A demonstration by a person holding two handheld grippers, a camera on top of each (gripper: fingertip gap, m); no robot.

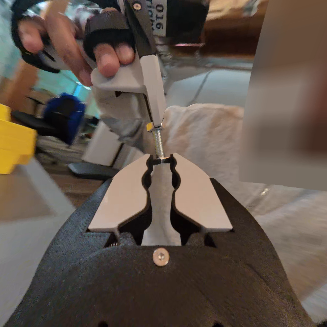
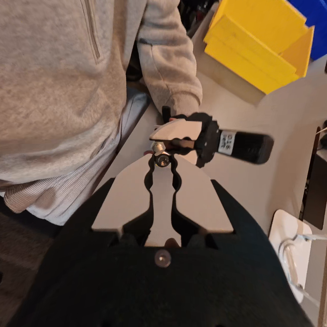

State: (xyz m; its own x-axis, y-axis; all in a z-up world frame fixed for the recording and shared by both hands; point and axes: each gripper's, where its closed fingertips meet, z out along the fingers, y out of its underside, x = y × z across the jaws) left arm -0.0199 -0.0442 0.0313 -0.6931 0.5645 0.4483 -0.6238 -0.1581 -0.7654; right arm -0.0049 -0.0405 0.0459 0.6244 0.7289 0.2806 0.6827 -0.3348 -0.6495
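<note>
A silver bolt [image 1: 158, 142] runs between my two grippers in mid-air. In the left wrist view, my left gripper [image 1: 161, 160] is shut on a hex nut [image 1: 161, 161] at the bolt's lower end. My right gripper [image 1: 156, 126] comes down from above and grips the bolt's head end. In the right wrist view, my right gripper [image 2: 162, 161] is shut on the bolt's head [image 2: 162, 161], seen end-on. The left gripper [image 2: 158, 145] crosses just beyond it from the right, holding the nut [image 2: 158, 146].
A person's beige sweater [image 2: 53, 88] fills the left, close behind the grippers. Yellow bins [image 2: 256, 44] and a blue bin [image 2: 316, 26] stand on the beige table [image 2: 247, 168] at upper right. A white tray [image 2: 290, 247] lies at the right edge. A hand [image 1: 70, 46] holds the right gripper's handle. Both grippers' tips are close together, under 4 cm apart.
</note>
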